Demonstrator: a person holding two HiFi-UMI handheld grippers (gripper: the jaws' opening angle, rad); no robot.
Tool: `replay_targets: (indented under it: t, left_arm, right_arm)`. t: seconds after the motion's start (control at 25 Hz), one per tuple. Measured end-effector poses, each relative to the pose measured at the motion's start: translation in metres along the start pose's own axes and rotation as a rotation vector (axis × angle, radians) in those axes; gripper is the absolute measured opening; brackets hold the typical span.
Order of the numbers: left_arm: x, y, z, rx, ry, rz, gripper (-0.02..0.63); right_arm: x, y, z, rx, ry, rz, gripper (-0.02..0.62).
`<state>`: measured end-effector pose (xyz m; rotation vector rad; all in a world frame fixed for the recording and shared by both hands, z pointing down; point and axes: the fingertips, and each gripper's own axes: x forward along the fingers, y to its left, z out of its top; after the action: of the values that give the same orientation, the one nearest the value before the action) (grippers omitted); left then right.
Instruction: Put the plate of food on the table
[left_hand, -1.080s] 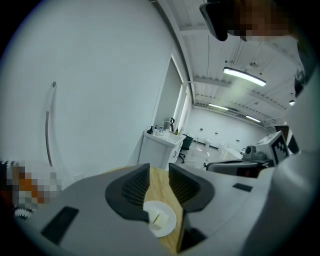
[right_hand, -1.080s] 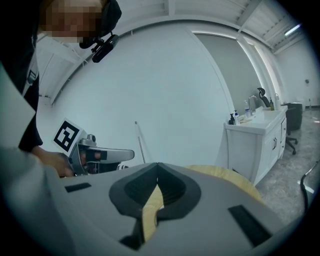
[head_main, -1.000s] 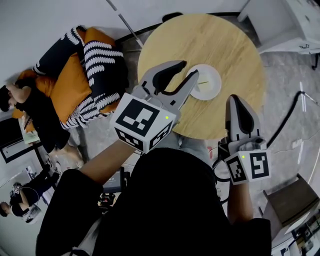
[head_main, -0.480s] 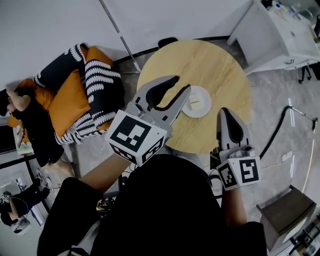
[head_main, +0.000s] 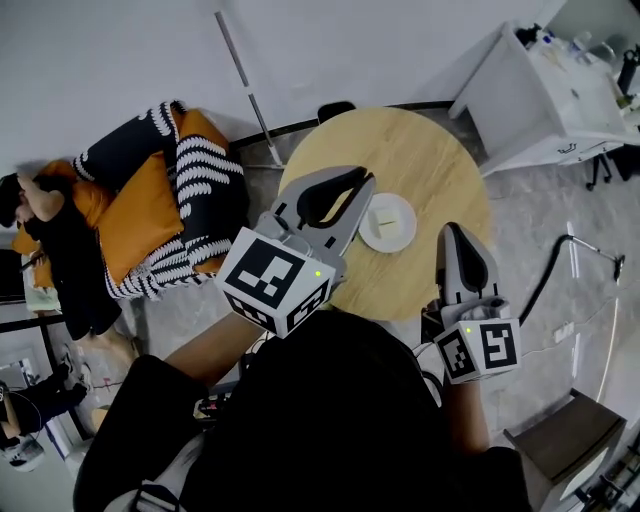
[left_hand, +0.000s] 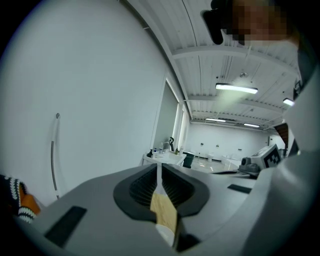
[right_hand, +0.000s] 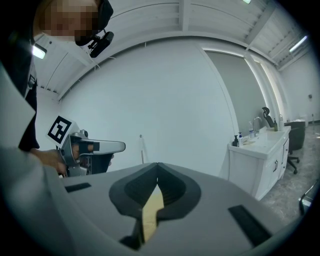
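Observation:
A white plate (head_main: 399, 240) with a small bit of food (head_main: 385, 221) stands on the round wooden table (head_main: 425, 160), near its front edge. Neither gripper touches it. My left gripper (head_main: 366, 181) hovers high, just left of the plate. Its jaws have just been closing, and its tips now meet with nothing between them, as the left gripper view (left_hand: 159, 165) shows. My right gripper (head_main: 455, 229) hangs right of the plate by the table's front edge, shut and empty. In the right gripper view (right_hand: 158, 164) its tips also meet.
Orange and striped cushions (head_main: 170, 200) are piled on the floor left of the table, with a person (head_main: 55, 235) beside them. A white counter (head_main: 540, 90) stands at the upper right. A pole (head_main: 245, 80) leans on the wall. A black cable (head_main: 560, 260) crosses the floor.
My left gripper's jaws went from wide open to closed. Both grippers have lifted away from the table. The plate has stayed on the table.

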<state>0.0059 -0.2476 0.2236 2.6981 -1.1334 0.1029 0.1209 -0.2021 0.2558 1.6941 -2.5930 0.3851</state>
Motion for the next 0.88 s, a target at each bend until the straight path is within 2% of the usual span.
replay_targets:
  t: [0.16, 0.88]
  left_arm:
    - [-0.003, 0.001, 0.010, -0.001, -0.027, 0.005, 0.006]
    - [-0.008, 0.001, 0.023, -0.005, -0.070, 0.002, 0.006]
  right_arm:
    - [-0.001, 0.001, 0.008, -0.009, -0.020, 0.000, 0.008]
    - [-0.005, -0.004, 0.026, -0.075, -0.051, -0.002, 0.008]
